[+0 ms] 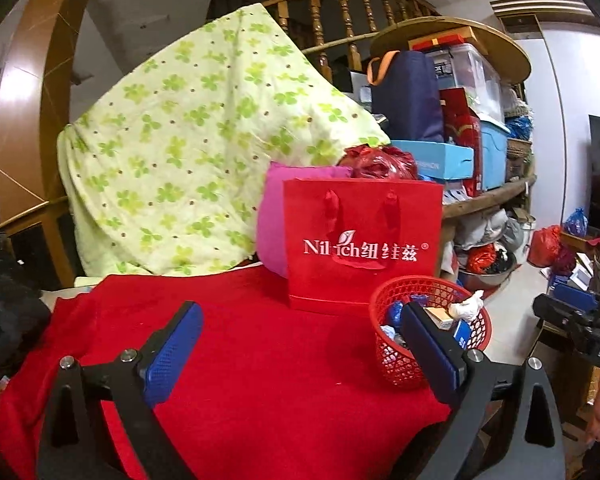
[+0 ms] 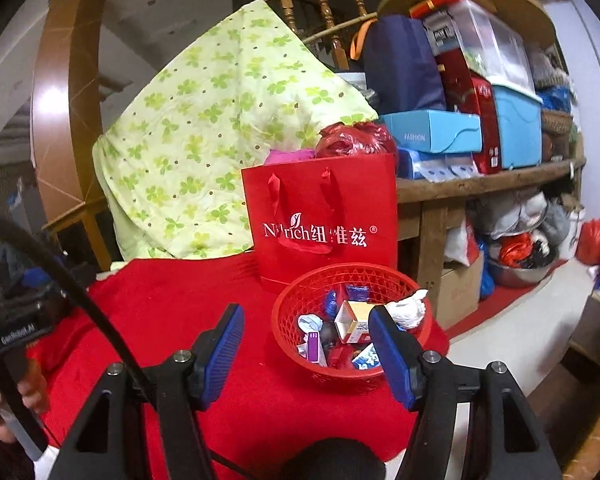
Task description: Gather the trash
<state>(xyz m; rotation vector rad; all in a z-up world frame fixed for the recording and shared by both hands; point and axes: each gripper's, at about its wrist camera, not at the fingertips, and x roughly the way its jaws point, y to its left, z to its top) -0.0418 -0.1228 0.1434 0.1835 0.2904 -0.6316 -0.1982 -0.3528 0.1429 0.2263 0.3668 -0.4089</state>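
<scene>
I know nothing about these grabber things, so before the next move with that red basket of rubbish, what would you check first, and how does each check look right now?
1. Left gripper open and holding nothing: ok.
2. Right gripper open and holding nothing: ok.
3. Red basket upright on the red cloth: ok.
4. Trash inside the basket, including the small box: ok; the white crumpled wad sits up at the rim and might tip out.
5. Loose trash left on the red cloth: none visible, though the grippers hide parts of it, so cannot tell.
6. Room behind the basket: not ok, the red paper bag stands very close.
</scene>
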